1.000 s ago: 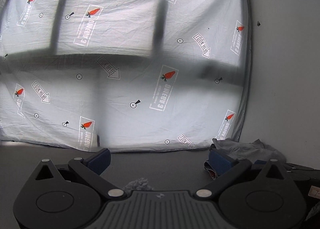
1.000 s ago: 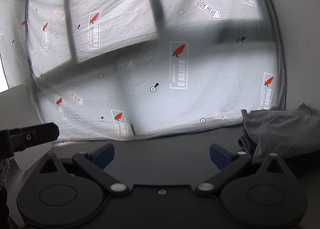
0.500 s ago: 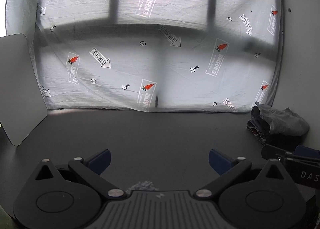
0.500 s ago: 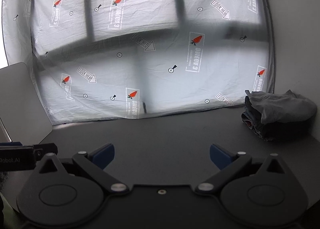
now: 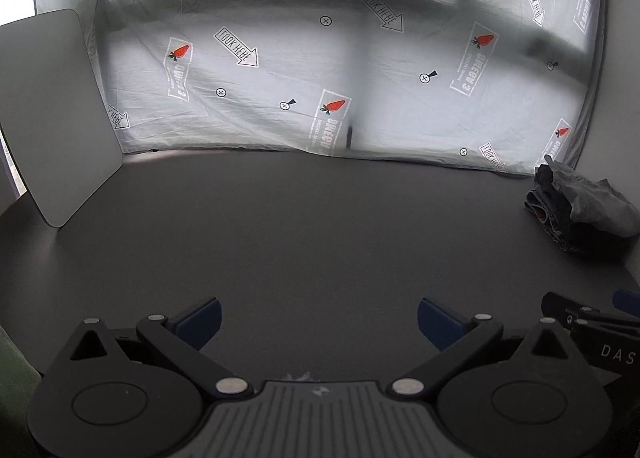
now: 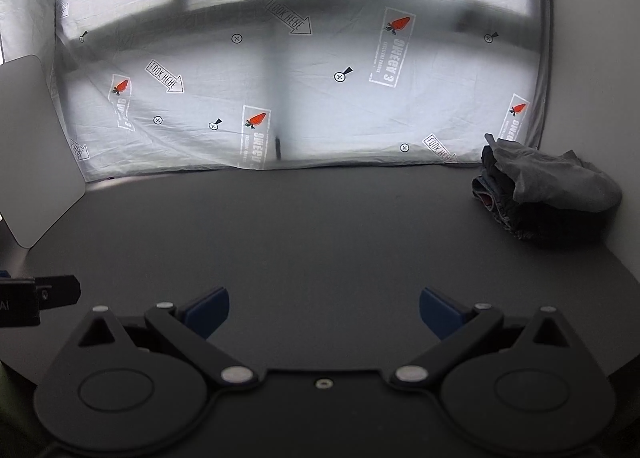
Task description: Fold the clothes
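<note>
A heap of clothes (image 6: 548,193) sits at the far right corner of the dark table (image 6: 320,242), against the white wall and just beside the printed sheet (image 6: 320,97) hung behind it; a grey garment drapes over darker folded pieces, a striped hem showing at the bottom left. The cloth looks light, soft and limp, likely to sag and slide off the stack, so the loose grey edge on top seems the best place to pinch. Both tools hang low at the near edge, well apart from the heap: the left gripper (image 5: 318,318) and right gripper (image 6: 324,314) each have jaws spread wide and empty. A pale board (image 5: 52,113) leans at the left
</note>
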Motion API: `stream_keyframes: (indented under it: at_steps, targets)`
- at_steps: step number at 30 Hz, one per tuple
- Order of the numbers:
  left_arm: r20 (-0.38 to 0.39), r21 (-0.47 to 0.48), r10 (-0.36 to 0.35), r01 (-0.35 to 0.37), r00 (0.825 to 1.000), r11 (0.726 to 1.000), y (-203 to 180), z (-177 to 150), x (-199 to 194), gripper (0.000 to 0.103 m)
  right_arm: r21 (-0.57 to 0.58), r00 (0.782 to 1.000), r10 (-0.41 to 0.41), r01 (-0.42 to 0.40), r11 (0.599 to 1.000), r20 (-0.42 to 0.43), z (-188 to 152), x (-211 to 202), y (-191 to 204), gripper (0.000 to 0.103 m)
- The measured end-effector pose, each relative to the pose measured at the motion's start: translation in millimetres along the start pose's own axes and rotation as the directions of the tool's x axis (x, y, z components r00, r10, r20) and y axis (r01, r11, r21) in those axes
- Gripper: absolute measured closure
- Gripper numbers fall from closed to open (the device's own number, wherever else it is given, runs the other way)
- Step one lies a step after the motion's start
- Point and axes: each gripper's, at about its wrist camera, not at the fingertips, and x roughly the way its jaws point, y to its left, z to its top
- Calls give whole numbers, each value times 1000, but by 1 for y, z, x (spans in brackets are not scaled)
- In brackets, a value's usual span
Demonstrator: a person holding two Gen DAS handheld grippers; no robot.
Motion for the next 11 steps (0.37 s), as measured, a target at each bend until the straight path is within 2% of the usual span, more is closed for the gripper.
stream_keyframes:
  at_steps: [11]
  targets:
    - [4, 9, 20, -20, 1000, 1000, -1, -1, -5, 0, 1, 1000, 9, -9, 1000, -25, -3, 3, -2, 0]
